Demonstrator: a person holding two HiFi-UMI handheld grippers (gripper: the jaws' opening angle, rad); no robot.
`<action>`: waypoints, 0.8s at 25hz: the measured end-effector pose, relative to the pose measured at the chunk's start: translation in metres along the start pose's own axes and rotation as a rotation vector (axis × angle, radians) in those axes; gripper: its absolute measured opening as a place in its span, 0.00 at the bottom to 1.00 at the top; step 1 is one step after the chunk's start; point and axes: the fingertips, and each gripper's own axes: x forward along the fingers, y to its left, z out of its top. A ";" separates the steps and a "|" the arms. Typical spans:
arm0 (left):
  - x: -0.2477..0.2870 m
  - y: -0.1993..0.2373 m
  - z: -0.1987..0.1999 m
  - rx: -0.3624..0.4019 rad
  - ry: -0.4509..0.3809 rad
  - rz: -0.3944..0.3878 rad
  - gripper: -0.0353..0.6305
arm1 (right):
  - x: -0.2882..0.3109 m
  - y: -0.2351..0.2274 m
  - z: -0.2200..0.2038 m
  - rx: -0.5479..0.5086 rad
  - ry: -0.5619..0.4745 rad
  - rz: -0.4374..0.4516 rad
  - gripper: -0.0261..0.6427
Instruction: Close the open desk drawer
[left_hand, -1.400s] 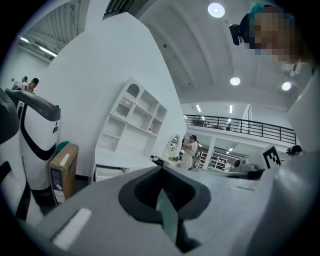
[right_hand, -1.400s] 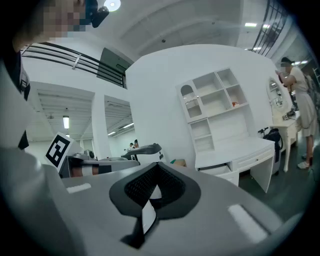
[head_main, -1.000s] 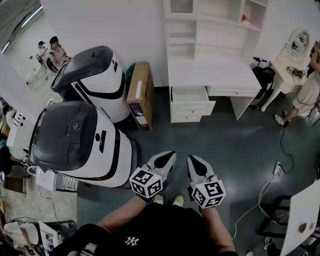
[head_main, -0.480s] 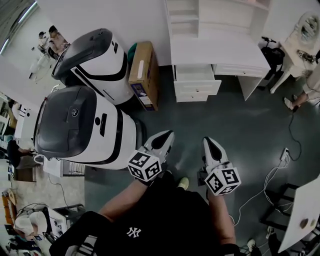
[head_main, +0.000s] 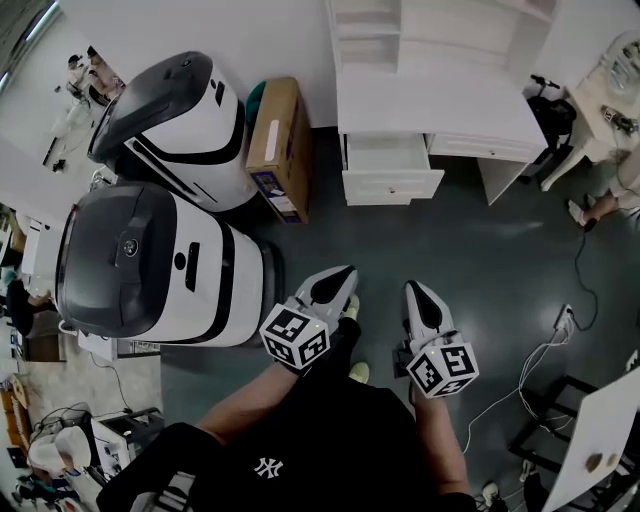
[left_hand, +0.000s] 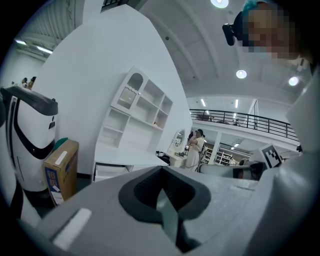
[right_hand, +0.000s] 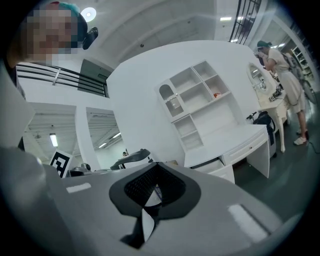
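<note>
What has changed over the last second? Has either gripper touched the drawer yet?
The left tongs and right tongs have spread wider apart, and the person seems to have stepped a little toward the desk. Nothing was taken hold of or let go: both tongs stay shut and empty, well short of the desk. The drawer is untouched and open as before.

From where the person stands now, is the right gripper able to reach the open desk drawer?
Probably not yet. The right gripper is near the person's body, and the open drawer lies well ahead across the floor. Nothing blocks the way; stepping closer should do.
</note>
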 end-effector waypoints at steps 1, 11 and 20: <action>0.010 0.008 0.002 -0.004 0.002 -0.004 0.05 | 0.011 -0.005 0.002 -0.005 0.006 -0.001 0.07; 0.119 0.099 0.028 0.010 0.045 -0.039 0.05 | 0.148 -0.047 0.024 -0.038 0.094 -0.007 0.08; 0.202 0.160 0.015 0.011 0.133 -0.067 0.05 | 0.228 -0.093 0.033 -0.050 0.137 -0.048 0.08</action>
